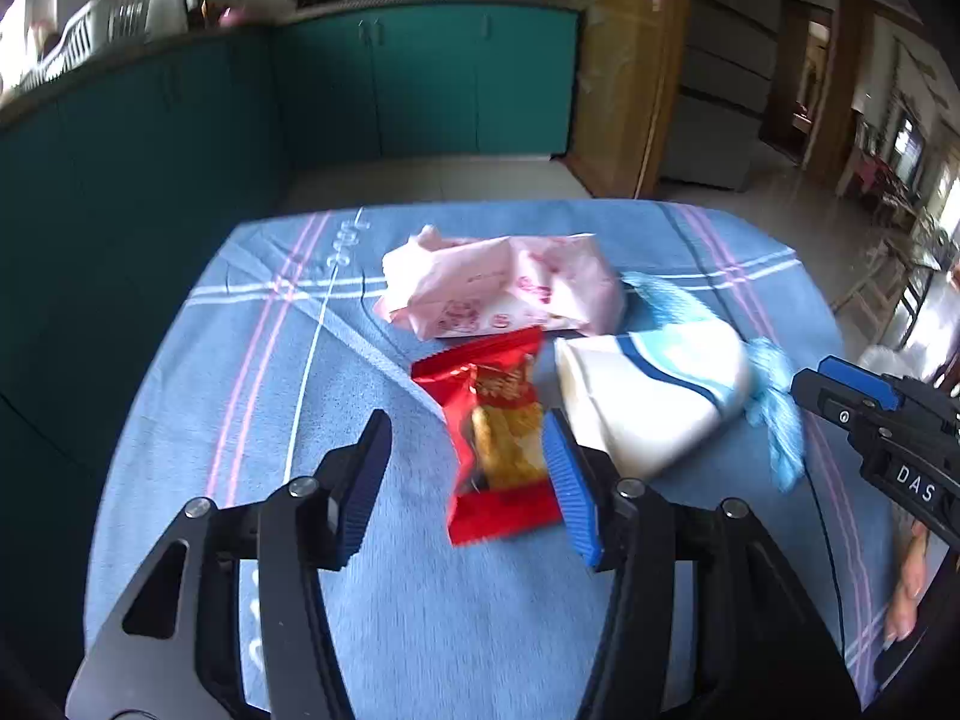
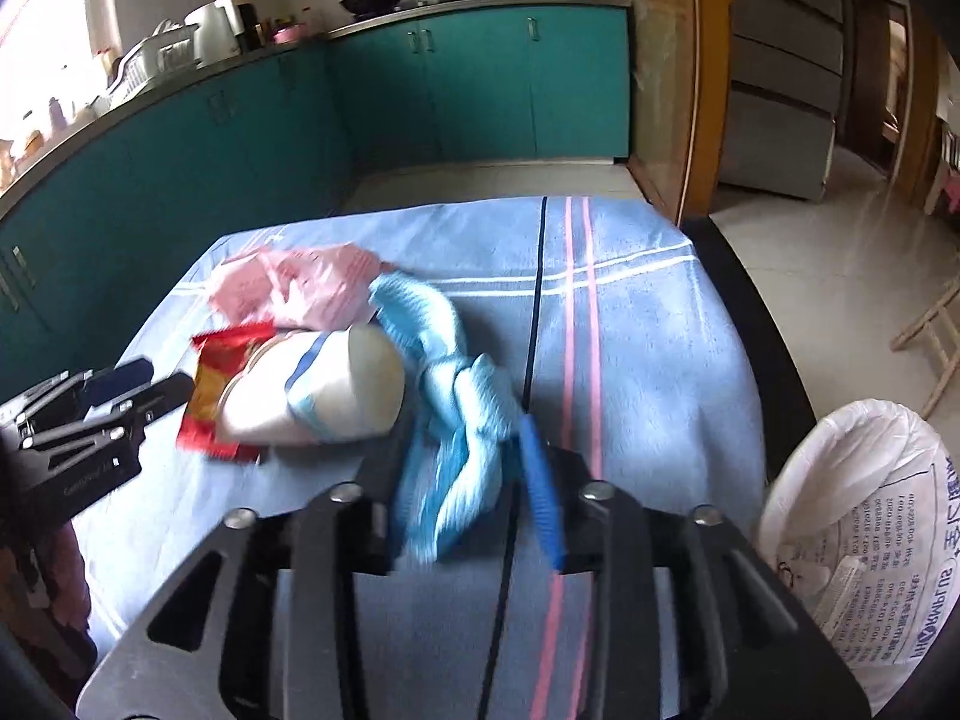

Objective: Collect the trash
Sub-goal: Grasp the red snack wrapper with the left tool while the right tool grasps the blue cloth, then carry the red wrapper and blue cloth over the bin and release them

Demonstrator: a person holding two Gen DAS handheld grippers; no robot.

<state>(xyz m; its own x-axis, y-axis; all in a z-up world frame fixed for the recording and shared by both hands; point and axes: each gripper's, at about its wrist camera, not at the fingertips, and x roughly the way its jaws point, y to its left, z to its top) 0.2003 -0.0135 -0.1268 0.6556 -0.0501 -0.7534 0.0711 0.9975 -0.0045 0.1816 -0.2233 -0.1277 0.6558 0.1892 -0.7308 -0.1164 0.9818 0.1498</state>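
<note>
Nothing binned yet: pink wrapper [image 1: 498,285], cup [image 1: 651,396] on table [image 1: 252,420]; left gripper [image 1: 468,480] half-open around red packet [image 1: 495,438], right gripper [image 2: 465,483] half-open astride blue cloth [image 2: 456,420], neither clamped; bin [image 2: 858,534] beside.

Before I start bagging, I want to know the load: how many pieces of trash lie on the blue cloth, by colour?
Red foil snack wrapper: 1
Pink plastic packet: 1
White paper cup with blue stripe: 1
Light blue crumpled plastic cover: 1
Total: 4

Left gripper [image 1: 468,480] angled down, jaws parted, right gripper [image 2: 468,492] likewise, jaws narrower
</note>
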